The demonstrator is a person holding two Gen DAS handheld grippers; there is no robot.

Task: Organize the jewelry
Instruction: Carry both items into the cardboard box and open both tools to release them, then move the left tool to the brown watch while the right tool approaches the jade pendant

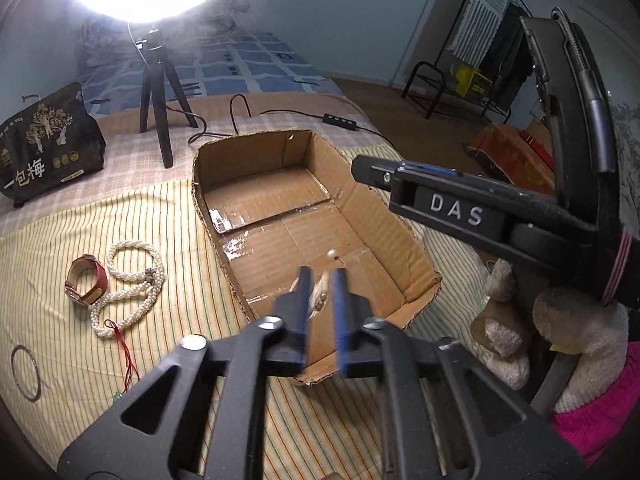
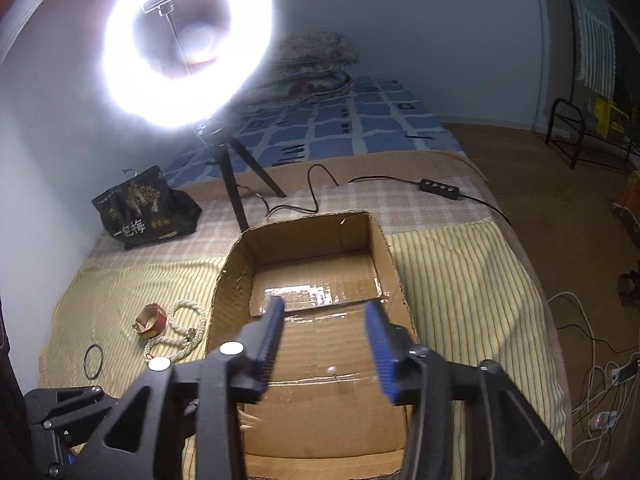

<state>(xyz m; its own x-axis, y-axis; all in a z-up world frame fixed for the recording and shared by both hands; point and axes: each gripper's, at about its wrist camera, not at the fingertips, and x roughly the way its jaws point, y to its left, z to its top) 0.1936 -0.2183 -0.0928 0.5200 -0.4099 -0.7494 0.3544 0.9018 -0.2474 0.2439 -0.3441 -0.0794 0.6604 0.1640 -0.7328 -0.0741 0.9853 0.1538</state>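
Note:
An open cardboard box stands on the striped cloth. My left gripper hangs over its near end, jaws a little apart, with a blurred pale beaded piece loose between the blue pads. My right gripper is open over the same box, with nothing between its fingers. A single small pearl lies on the box floor. Left of the box lie a pearl necklace, a red-strap watch, a thin bangle and a red cord.
A ring light on a black tripod and a black printed bag stand behind the box, with a cable and its switch. A plush toy sits at the right. The bed's edge drops to the floor on the right.

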